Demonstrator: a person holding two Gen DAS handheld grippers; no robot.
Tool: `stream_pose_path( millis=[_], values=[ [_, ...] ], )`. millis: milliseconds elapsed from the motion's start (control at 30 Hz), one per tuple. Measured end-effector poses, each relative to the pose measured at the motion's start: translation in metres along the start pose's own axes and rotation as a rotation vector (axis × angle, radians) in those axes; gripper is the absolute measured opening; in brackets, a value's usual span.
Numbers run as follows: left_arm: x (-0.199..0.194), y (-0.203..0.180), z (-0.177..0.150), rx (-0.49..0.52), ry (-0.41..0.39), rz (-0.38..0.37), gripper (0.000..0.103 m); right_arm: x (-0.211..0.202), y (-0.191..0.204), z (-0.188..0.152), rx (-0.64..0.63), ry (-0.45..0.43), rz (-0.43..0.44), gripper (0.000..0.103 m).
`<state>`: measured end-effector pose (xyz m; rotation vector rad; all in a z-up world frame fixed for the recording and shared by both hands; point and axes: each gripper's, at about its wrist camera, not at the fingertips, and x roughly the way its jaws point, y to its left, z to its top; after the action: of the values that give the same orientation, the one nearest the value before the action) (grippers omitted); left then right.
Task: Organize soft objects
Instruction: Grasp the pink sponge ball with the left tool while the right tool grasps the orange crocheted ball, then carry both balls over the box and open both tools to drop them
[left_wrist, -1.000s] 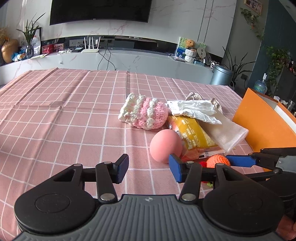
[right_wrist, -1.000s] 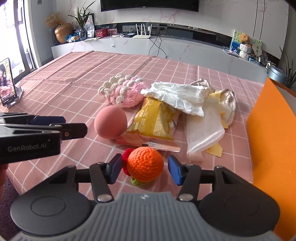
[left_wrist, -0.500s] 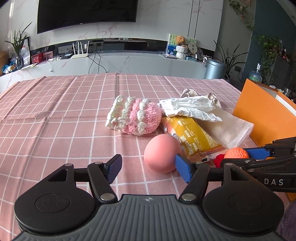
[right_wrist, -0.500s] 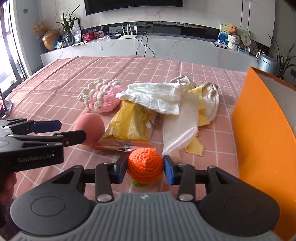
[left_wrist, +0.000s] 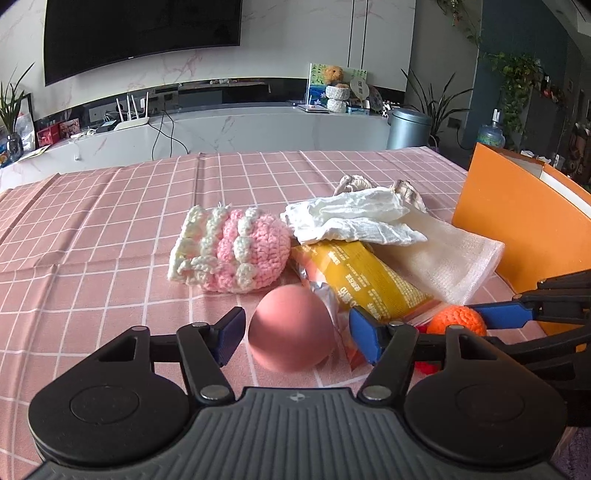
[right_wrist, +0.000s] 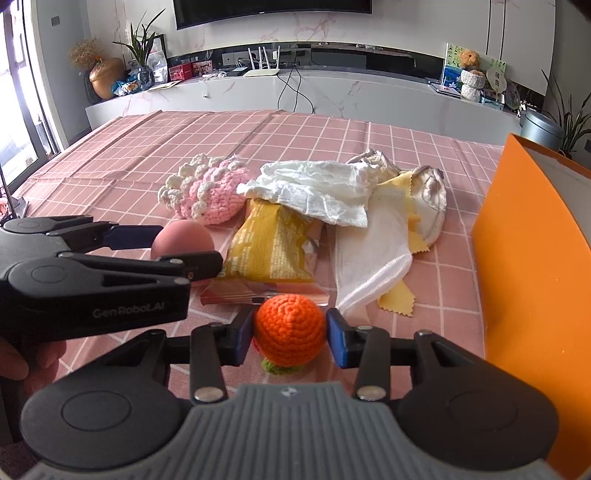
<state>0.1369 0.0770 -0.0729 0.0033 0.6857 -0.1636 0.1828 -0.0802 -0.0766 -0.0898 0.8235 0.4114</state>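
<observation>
Closing left gripper (left_wrist: 295, 330) straddles pink ball (left_wrist: 291, 328) (seemingly untouched).

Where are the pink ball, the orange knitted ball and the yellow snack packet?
pink ball (left_wrist: 291, 328), left wrist view, its front.
orange knitted ball (right_wrist: 290, 328), right wrist view, its middle.
yellow snack packet (right_wrist: 269, 247), right wrist view, printed face.

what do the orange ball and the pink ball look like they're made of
Orange ball: crocheted yarn; spiral stitch rows show, matte and fuzzy.
Pink ball: likely foam or soft rubber; smooth, seamless, matte skin with no shine. Which one can't be told by look.
</observation>
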Motion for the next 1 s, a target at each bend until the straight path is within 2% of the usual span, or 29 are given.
stream_pose_path(
  millis=[67,233,733,1000],
  values=[
    [0.001,0.002,0.001,-0.017,0.002,-0.008,0.054,-0.001,-0.001,0.0,0.001,0.001,0.002,0.042],
    [-0.002,0.004,0.002,-0.037,0.005,-0.008,0.049,-0.001,-0.001,0.0,-0.002,0.0,0.002,0.042],
    [-0.053,-0.007,0.011,-0.071,-0.046,-0.011,0.047,-0.043,0.005,0.001,-0.038,-0.082,0.013,0.042],
    [-0.078,-0.034,0.024,-0.041,-0.081,-0.065,0.047,-0.077,-0.005,-0.005,-0.046,-0.132,-0.026,0.042]
  ],
)
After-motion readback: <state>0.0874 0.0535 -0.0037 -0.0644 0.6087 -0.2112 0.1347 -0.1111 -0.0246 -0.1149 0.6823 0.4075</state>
